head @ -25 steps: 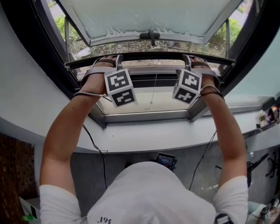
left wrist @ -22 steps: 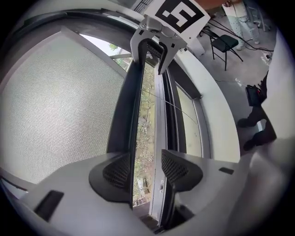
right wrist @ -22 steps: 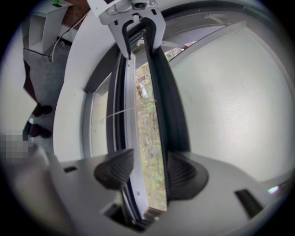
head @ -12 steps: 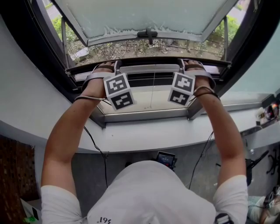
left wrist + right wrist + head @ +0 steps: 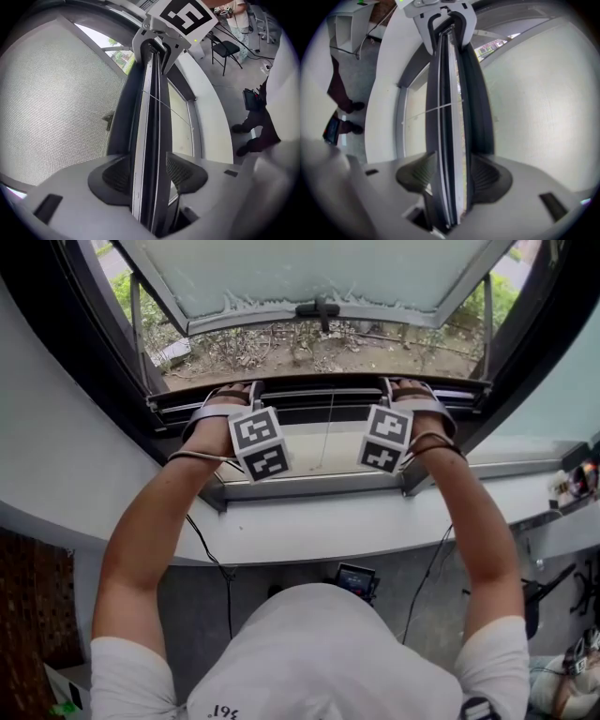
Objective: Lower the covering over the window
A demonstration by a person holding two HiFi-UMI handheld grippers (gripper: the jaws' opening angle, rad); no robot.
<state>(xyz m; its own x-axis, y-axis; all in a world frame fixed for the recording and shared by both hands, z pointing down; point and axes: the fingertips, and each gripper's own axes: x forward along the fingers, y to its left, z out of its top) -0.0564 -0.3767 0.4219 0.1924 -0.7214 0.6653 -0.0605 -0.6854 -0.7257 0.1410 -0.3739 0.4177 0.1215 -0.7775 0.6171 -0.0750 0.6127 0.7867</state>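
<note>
**Head view: bottom bar held at both ends, covering partly drawn down**

In the head view the bottom bar [image 5: 319, 401] of the mesh covering [image 5: 51, 103] is seen at twelve o'clock ahead of the person, stretched across the window. The open sash [image 5: 309, 277] is seen beyond it. The lower frame rail [image 5: 309, 488] lies at six o'clock of the bar and apart from it. The bar is taken at about eleven o'clock by the left gripper [image 5: 149, 174] and at about one o'clock by the right gripper [image 5: 449, 174]. A thin cord [image 5: 328, 432] is hung between them.

In the left gripper view the bar is run straight up between the jaws, with the mesh at nine o'clock of it. These jaws have just been opening a little, yet both pads [image 5: 115, 176] are seen laid against the bar's faces. The bar is therefore judged to be grasped, perhaps lightly. In the right gripper view the bar is likewise clenched between the two pads, and the mesh is found at three o'clock of it.

The step in hand is judged to be the drawing of the bar down to the lower rail, and part of the way is judged to be left.

- Both ends are best lowered together, so that the bar is held level and is not jammed at the sides.
- The left grasp is best firmed up before more pull is applied.
- The pull is best directed toward six o'clock along the frame, not toward the body.
- The cord is best left clear of the jaws.
- The bar is best seated on the rail before either grasp is released
</note>
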